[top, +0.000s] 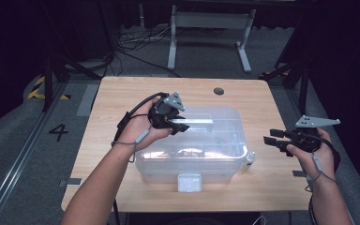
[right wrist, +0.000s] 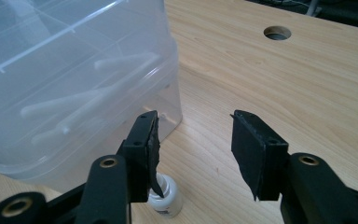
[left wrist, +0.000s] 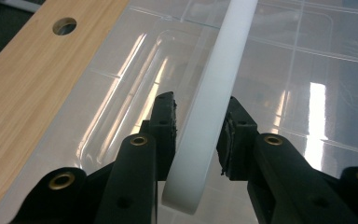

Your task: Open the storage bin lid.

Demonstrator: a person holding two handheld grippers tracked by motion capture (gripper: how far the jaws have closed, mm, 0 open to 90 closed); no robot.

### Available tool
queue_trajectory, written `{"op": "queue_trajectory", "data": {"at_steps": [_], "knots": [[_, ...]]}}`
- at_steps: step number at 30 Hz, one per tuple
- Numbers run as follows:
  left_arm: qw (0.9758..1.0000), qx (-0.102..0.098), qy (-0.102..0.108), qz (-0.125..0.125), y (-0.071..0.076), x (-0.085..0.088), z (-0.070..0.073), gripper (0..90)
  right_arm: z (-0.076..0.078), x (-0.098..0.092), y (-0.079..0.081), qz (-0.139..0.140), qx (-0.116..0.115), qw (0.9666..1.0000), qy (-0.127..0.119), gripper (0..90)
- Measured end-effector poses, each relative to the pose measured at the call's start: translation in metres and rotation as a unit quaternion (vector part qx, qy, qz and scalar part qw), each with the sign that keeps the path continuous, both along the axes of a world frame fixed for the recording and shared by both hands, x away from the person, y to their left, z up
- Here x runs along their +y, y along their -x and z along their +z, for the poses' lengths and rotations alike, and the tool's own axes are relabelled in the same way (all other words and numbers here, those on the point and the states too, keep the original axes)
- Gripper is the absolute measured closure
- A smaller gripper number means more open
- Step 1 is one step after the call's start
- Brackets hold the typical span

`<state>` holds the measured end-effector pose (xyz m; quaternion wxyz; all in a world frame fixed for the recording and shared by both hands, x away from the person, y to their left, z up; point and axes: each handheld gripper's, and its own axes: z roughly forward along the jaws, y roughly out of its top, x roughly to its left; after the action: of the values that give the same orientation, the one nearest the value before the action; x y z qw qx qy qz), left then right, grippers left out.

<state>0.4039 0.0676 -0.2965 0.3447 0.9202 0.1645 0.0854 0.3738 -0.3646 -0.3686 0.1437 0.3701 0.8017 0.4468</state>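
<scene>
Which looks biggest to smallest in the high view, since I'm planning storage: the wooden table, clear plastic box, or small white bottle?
1. wooden table
2. clear plastic box, with the white handle held in the left gripper
3. small white bottle beside the box

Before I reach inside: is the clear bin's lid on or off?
On. The lid covers the bin; the left gripper grips its white handle.

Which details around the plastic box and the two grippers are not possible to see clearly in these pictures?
- Contents of the clear plastic box: high view, blurred by the lid's glare.
- White handle: left gripper view, its far end cut off by the top edge.
- Small white bottle: right gripper view, partly hidden by the right gripper; label too small in high view.
</scene>
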Motion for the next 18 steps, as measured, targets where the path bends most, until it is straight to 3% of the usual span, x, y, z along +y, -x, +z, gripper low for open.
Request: {"op": "queue_trajectory", "data": {"at_steps": [5,13,18], "knots": [[0.9998,0.013,-0.014,-0.003,-0.004,-0.002,0.006,70.5,0.002,-0.001,0.004,-0.002,-0.004,1.0,0.001,52.6],[0.9999,0.004,-0.014,0.002,-0.013,-0.003,0.016,70.5,0.005,-0.002,0.014,-0.008,-0.01,0.9999,0.001,52.5],[0.9996,-0.001,-0.025,0.01,-0.022,-0.004,0.028,70.3,0.006,-0.004,0.018,-0.008,-0.012,0.9999,0.001,52.5]]}}
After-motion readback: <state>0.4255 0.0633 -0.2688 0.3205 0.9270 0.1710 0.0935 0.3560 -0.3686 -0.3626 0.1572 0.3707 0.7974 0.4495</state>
